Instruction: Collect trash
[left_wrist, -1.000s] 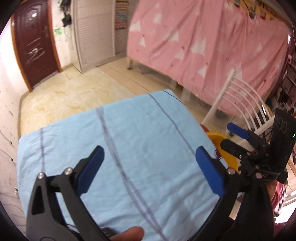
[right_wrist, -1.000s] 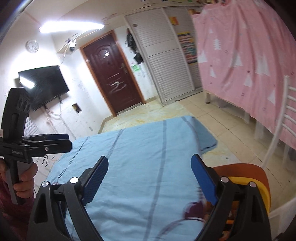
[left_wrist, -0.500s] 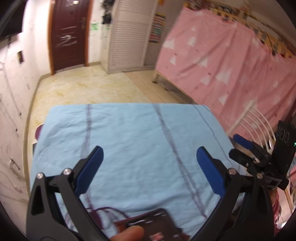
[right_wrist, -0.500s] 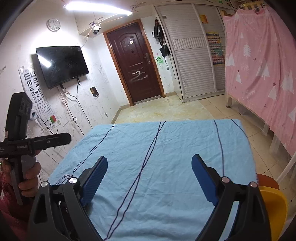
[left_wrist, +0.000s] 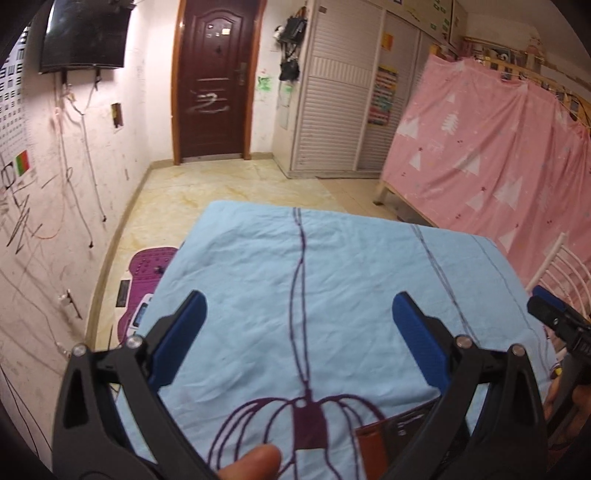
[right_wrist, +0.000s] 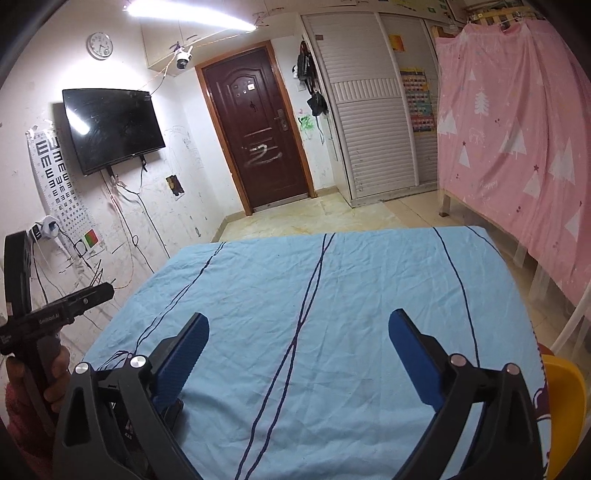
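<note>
— What's nearest you?

— My left claw (left_wrist: 299, 339), fingers spread wide and holding nothing, over the near edge of the table (left_wrist: 351, 266) with its blue cloth. Under my right finger there lies a dark red-brown flat thing (left_wrist: 380, 439), partly hidden; I cannot tell what it is. My right claw (right_wrist: 297, 350) is spread just as wide, also holding nothing, over the same cloth.

— And the trash?

— I see none that I can name on the cloth.

— How do the edges run?

— The cloth hangs over every side I can see. At the right edge a yellow chair (right_wrist: 565, 398) sits just beside the table. At the left edge a purple mat (left_wrist: 147, 269) lies on the floor near the wall.

— Beyond the far edge?

— Open tiled floor (right_wrist: 314, 218) up to the dark door (right_wrist: 258, 136), with a pink curtain (right_wrist: 517, 129) along the right.
</note>
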